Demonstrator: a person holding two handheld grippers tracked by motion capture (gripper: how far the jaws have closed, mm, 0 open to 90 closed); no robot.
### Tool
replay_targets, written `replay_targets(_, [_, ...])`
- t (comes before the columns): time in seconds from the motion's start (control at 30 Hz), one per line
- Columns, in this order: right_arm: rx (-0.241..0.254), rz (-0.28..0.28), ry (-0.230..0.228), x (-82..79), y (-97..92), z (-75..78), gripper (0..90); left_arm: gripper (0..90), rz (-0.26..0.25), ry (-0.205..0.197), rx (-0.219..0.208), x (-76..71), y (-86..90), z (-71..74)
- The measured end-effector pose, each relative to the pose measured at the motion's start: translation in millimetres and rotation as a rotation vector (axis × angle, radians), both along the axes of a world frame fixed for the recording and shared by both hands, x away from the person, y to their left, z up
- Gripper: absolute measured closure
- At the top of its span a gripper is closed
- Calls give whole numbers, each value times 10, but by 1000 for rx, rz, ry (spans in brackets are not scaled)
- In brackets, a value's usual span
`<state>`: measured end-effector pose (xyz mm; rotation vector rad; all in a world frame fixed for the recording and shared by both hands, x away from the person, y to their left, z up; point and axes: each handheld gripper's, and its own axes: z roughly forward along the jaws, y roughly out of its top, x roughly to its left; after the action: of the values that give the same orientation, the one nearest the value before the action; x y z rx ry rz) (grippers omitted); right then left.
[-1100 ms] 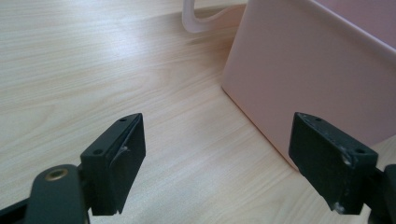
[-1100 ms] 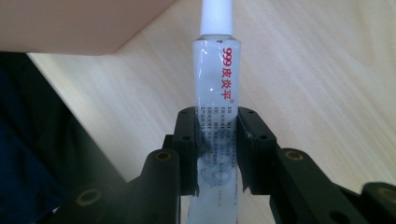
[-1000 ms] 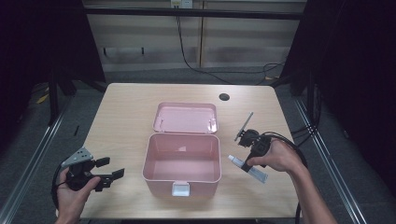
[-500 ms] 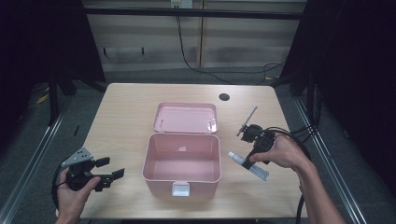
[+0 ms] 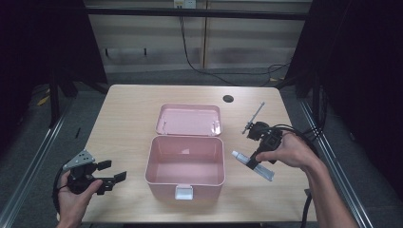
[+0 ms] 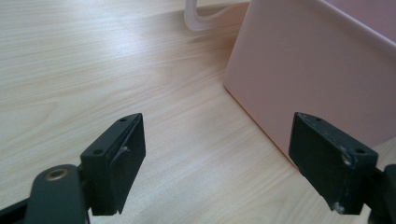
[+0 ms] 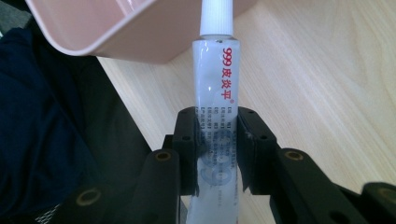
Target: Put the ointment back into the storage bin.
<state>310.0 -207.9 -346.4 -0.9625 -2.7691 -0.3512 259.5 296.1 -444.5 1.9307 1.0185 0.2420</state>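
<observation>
Right gripper (image 5: 256, 159) is clamped on a white ointment tube (image 7: 212, 88), pads pinching its lower half, held just above the counter (image 5: 128, 118). Tube's long axis runs cap-first toward the open pink box (image 5: 184, 161), cap (image 5: 235, 154) just short of the box's right wall. The box lies directly left of that gripper, so I'd guess the next move is a short carry over the rim. Left gripper (image 5: 107, 175) sits wide open with nothing in it, near the box's left side, farther from the tube.
</observation>
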Motion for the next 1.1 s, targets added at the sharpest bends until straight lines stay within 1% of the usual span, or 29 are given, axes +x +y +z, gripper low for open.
replay_targets(0.07, [5, 5, -4, 0, 10, 37, 713, 189, 1, 0, 0, 1, -1, 0])
replay_targets(0.1, [-1, 8, -6, 3, 16, 61, 713, 189, -1, 1, -1, 1, 0, 0])
replay_targets(0.23, [17, 19, -15, 5, 57, 136, 713, 189, -2, 2, -2, 0, -2, 0])
replay_targets(0.27, [14, 20, -21, 7, 68, 159, 712, 189, -3, 1, 0, 0, -1, 0])
replay_targets(0.3, [22, 19, -13, 5, 81, 177, 712, 189, -3, 1, 0, 0, -1, 0])
replay_targets(0.37, [19, 36, -25, 8, 106, 197, 712, 189, -6, 1, 0, 2, -3, -1])
replay_targets(0.47, [34, 34, -27, 12, 142, 242, 713, 189, -6, 2, 0, 2, -2, -1])
replay_targets(0.53, [43, 47, -33, 24, 162, 251, 713, 189, -6, 1, -1, 2, -1, 1])
replay_targets(0.57, [42, 47, -25, 23, 184, 263, 713, 189, -5, 1, -1, 2, -1, 2])
replay_targets(0.63, [54, 58, -36, 30, 219, 266, 713, 189, -5, -1, -2, 0, 0, 3])
replay_targets(0.67, [61, 55, -37, 30, 244, 277, 712, 189, -4, -2, -2, 0, 0, 3])
replay_targets(0.7, [63, 68, -42, 38, 254, 280, 713, 189, -3, -2, -1, 0, 1, 3])
replay_targets(0.73, [72, 63, -42, 39, 274, 288, 713, 189, -4, -1, -1, 1, 2, 3])
replay_targets(0.87, [84, 82, -51, 56, 367, 320, 713, 189, -6, -1, -1, 0, 2, 5])
replay_targets(0.9, [90, 78, -48, 53, 382, 323, 712, 189, -5, -2, -1, -1, 3, 5])
replay_targets(0.97, [99, 94, -52, 62, 432, 331, 713, 189, -5, -2, -4, -1, 6, 7])
replay_targets(1.03, [103, 96, -59, 72, 481, 332, 713, 189, -5, -2, -3, 0, 5, 5])
replay_targets(1.1, [105, 111, -58, 82, 531, 335, 713, 189, -5, -3, -3, -2, 3, 7])
